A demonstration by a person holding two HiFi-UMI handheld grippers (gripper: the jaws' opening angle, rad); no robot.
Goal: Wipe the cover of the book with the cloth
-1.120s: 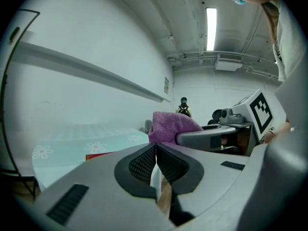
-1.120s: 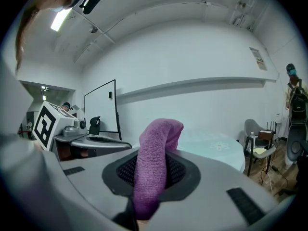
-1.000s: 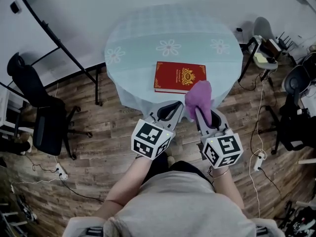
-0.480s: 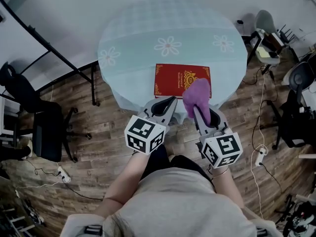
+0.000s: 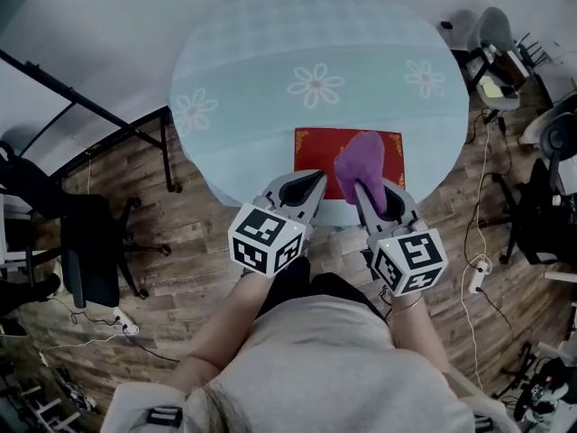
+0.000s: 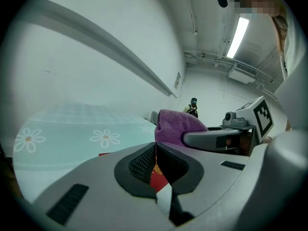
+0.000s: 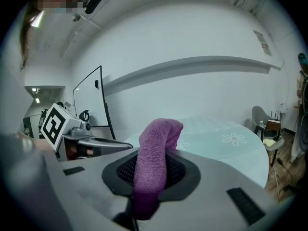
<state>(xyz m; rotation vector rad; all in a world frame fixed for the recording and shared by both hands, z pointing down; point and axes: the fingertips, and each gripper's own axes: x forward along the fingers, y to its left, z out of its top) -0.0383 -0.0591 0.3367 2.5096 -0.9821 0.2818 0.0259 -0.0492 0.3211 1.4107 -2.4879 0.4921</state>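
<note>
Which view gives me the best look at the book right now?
The head view: the red book lies on the table near its front edge, partly under the purple cloth. The left gripper view catches only a red sliver past its jaws; the right gripper view shows none of it.

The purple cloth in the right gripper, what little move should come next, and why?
Probably lower the right gripper so the cloth presses on the red book. The cloth is clamped in its jaws and, in the head view, sits over the book's cover near the table edge; whether it already touches is unclear.
</note>
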